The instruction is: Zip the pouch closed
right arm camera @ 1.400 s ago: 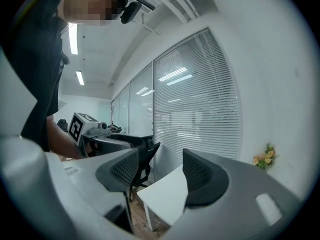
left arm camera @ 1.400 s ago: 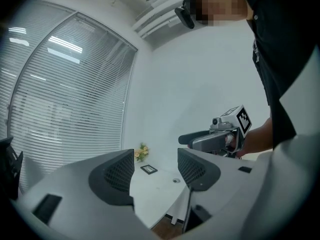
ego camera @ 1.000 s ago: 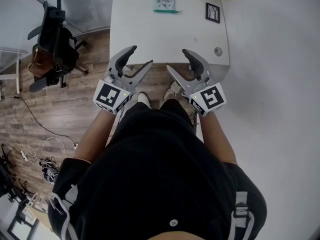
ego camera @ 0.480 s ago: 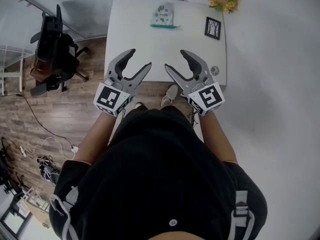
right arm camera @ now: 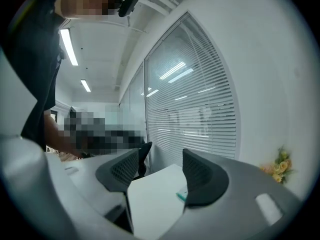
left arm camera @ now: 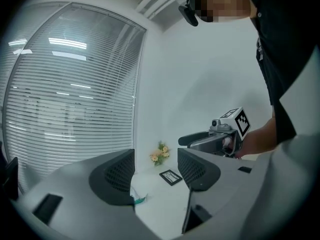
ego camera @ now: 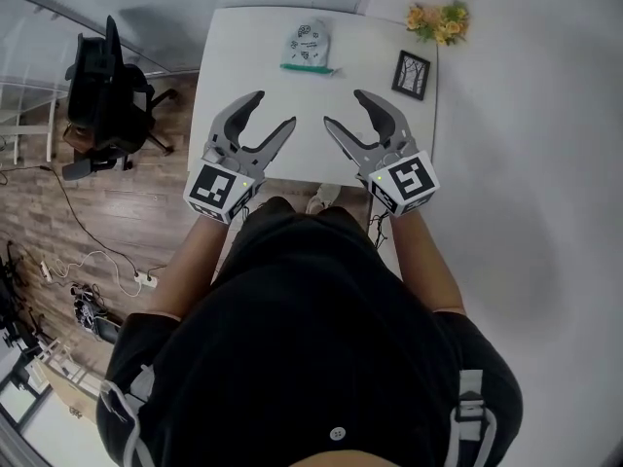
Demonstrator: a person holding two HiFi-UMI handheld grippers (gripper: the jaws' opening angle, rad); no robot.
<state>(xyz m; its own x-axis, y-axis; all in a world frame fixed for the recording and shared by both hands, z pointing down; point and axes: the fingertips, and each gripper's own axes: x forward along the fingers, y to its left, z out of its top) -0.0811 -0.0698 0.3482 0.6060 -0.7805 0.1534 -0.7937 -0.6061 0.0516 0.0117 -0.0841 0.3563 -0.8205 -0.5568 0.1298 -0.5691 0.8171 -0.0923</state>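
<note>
As pouch [ego camera: 308, 47] lies at far edge of desk [ego camera: 243, 71]: left gripper [ego camera: 273, 111], right gripper [ego camera: 345, 111], jaws spread, empty; step: approach; next: reach forward.

Office, swivel chair [ego camera: 102, 95], window blinds [left arm camera: 65, 99], white desk [ego camera: 253, 71]

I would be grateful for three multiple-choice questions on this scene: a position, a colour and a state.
1. Where on the table does the pouch lie? A. near edge B. far edge, left of the picture frame C. centre
2. What colour is the pouch's zip edge? A. red B. green C. black
3. The left gripper and right gripper are: A. open, empty B. shut on the pouch C. one shut
Key: 1 B, beyond both grippers; 2 B, green strip along it; 3 A, jaws apart, nothing between.
</note>
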